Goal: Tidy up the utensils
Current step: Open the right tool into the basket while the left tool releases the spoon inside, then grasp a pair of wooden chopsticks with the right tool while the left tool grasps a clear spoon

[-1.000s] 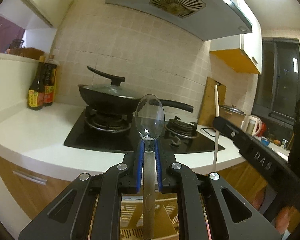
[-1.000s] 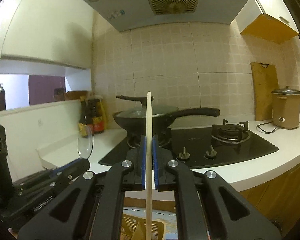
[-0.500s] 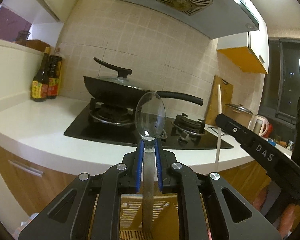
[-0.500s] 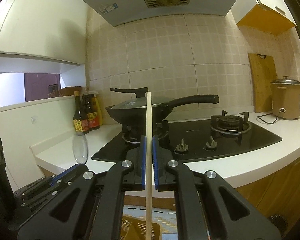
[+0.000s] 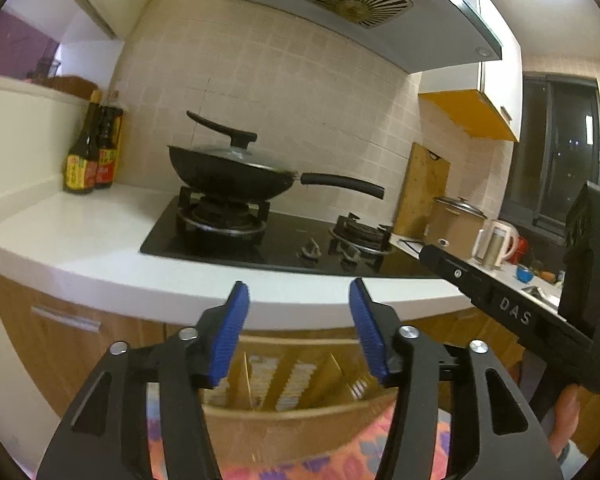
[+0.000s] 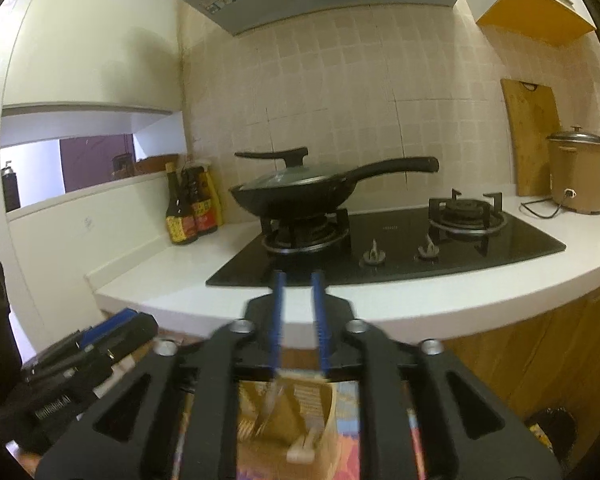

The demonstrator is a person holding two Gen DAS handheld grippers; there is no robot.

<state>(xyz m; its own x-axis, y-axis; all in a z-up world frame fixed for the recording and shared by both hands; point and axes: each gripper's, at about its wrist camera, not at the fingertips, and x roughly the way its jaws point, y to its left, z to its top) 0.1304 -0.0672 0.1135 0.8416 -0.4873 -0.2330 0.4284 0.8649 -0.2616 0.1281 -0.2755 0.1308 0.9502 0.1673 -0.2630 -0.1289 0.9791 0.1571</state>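
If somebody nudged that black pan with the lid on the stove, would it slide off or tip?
The black pan would probably rock, not tip: it sits down between the raised burner supports. Its long handle sticks out to one side, so a push there would likely swivel it. The lid seems only to rest on top and might slip.

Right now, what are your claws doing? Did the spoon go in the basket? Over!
Left claw open, empty. Right claw open, empty. Yellow utensil basket right below both; spoon not visible. Nothing in the way.
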